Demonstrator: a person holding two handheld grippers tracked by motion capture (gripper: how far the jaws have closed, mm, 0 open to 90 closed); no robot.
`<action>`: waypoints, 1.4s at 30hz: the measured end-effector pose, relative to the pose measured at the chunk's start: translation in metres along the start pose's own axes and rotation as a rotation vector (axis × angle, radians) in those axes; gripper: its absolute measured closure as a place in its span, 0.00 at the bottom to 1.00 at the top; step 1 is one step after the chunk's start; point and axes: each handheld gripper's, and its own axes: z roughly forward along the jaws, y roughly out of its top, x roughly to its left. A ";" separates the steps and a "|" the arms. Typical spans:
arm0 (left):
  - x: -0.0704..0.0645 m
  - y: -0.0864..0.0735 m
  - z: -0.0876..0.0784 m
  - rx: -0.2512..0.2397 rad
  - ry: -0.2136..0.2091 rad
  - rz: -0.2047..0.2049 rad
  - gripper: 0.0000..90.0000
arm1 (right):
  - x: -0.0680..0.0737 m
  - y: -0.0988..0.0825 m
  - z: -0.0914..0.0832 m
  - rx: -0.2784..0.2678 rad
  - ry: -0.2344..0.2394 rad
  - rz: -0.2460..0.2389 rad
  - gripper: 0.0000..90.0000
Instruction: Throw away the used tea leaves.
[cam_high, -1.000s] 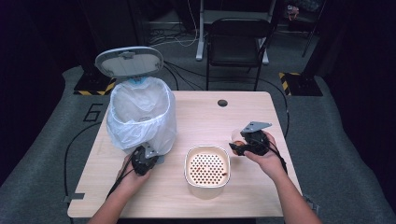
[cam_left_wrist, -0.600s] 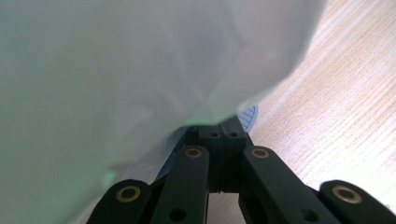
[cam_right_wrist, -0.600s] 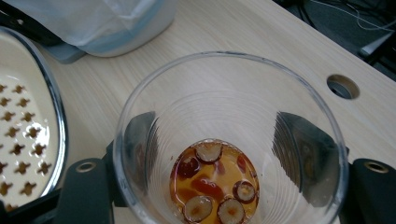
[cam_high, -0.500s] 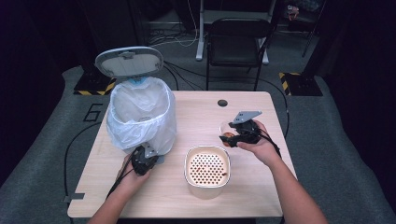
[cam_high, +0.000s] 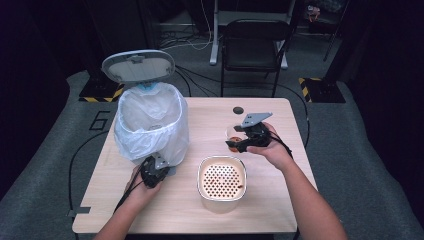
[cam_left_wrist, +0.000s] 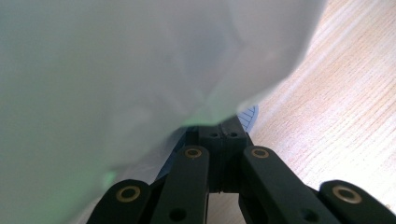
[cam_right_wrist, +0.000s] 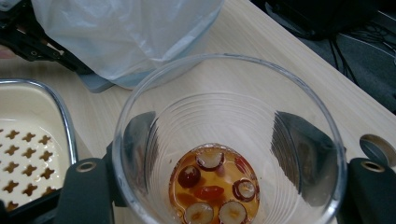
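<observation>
Right gripper (cam_right_wrist: 224, 196) fingers clamped on cup (cam_right_wrist: 229, 140); left gripper (cam_left_wrist: 223, 137) fingers together. I keep it level toward strainer (cam_high: 221, 178) at 7 o'clock.

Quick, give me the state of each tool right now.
Left tool: shut, tips against the white plastic bin liner.
Right tool: shut on the clear plastic cup of amber liquid with fruit pieces.
</observation>
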 end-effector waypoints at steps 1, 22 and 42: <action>0.000 0.000 0.000 -0.001 0.000 -0.005 1.00 | 0.001 0.002 0.001 -0.004 0.004 -0.005 0.35; -0.001 0.000 0.000 0.004 0.010 0.001 1.00 | 0.031 0.023 -0.003 -0.071 -0.027 -0.290 0.35; -0.002 0.001 0.000 0.008 0.009 0.003 1.00 | 0.058 0.036 -0.020 -0.027 -0.042 -0.613 0.37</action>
